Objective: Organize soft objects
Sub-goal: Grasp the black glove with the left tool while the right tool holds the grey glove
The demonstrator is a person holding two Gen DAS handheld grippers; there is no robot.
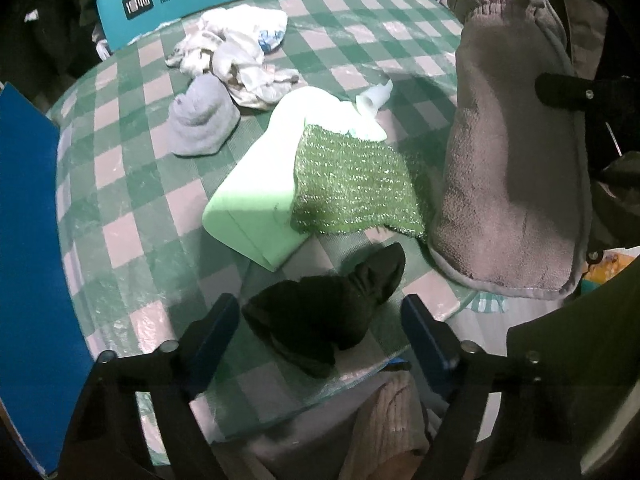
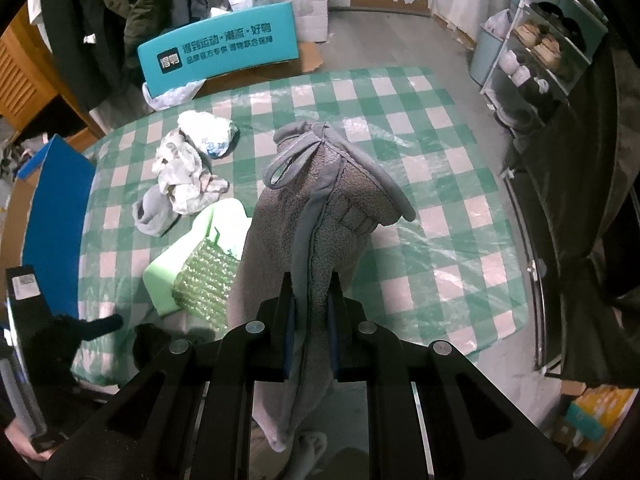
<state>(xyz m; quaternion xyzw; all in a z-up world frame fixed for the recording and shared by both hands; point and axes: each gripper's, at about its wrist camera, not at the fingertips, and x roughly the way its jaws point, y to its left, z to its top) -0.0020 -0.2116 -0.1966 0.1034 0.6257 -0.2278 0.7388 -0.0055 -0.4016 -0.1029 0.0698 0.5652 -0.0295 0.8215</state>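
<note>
While the left gripper point(image 1: 320, 320) pointed steeply down with its jaws apart, a crumpled black sock point(image 1: 324, 304) lay between them on the green-checked surface point(image 1: 120, 208), unpinched. The right gripper point(image 2: 312, 312) had its jaws clamped on a grey fleece towel point(image 2: 320, 208), which hung beside a light green foam block point(image 1: 248, 192).

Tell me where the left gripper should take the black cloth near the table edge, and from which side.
Probably the bunched middle of the black cloth, from straight above. It lies crumpled between the open left gripper fingers, tapering to a thin tip toward the green scrubber; the thick hump gives the pads most to pinch.
</note>
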